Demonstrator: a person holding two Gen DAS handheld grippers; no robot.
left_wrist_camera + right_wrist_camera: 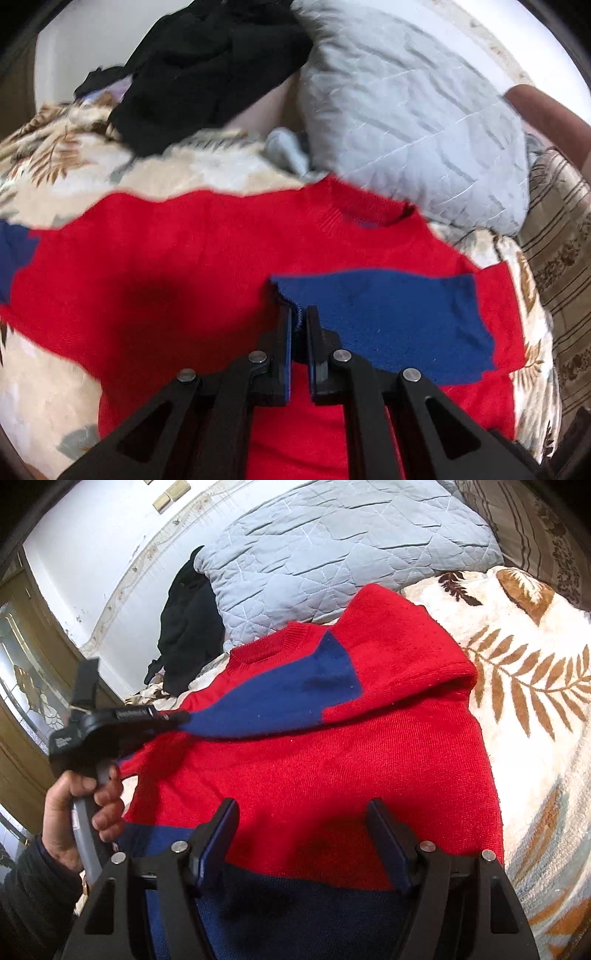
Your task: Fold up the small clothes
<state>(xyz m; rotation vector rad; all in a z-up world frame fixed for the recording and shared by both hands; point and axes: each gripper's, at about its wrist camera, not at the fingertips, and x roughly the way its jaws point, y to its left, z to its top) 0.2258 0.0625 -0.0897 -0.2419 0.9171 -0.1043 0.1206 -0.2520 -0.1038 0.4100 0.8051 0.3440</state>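
Observation:
A small red knitted sweater (184, 258) (332, 775) with blue cuffs and a blue hem lies flat on a leaf-patterned blanket. My left gripper (297, 314) is shut on the blue cuff of one sleeve (388, 314), which is drawn across the red chest. In the right wrist view that same gripper (181, 718) holds the blue sleeve end (277, 705), with a hand (81, 812) around its handle. My right gripper (299, 823) stands open low over the sweater near the blue hem (295, 915), with only flat fabric under its fingers.
A grey quilted pillow (406, 129) (332, 554) lies beyond the sweater's collar. Black clothing (207, 66) (188, 627) is heaped beside it against a white wall. The floral blanket (55, 166) (535, 701) spreads on both sides. A wooden door (26, 664) stands at left.

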